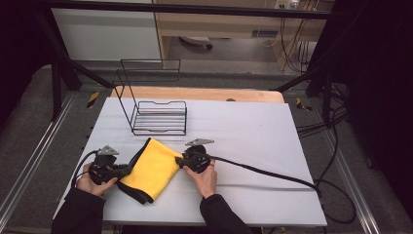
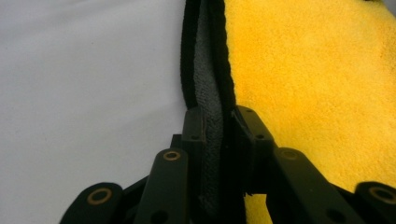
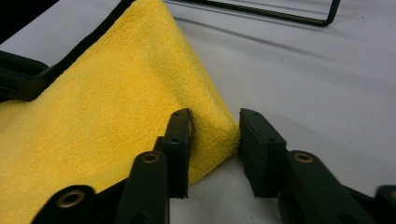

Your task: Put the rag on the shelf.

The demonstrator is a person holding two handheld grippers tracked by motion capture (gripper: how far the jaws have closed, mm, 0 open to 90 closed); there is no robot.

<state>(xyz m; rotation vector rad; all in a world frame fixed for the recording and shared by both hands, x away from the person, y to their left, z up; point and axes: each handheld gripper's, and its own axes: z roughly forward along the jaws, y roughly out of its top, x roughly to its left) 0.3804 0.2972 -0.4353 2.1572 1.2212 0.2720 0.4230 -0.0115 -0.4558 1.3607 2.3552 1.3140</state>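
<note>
A yellow cloth (image 1: pixel 148 168) with a black border lies folded on the white table (image 1: pixel 243 131), between my two grippers. My left gripper (image 1: pixel 130 169) is at the cloth's left edge. In the left gripper view its jaws (image 2: pixel 219 116) are shut on the black-trimmed edge, with the grey underside pinched between the pads and the yellow cloth (image 2: pixel 317 84) spreading to the right. My right gripper (image 1: pixel 179 161) is at the cloth's right side. In the right gripper view it (image 3: pixel 215 123) has a raised fold of the yellow cloth (image 3: pixel 116 102) between its pads, both touching it.
A black wire rack (image 1: pixel 158 117) stands just behind the cloth; one of its wires (image 3: pixel 261 11) crosses the top of the right gripper view. A black cable (image 1: pixel 263 171) trails right from the right gripper. Bare table stretches to the right.
</note>
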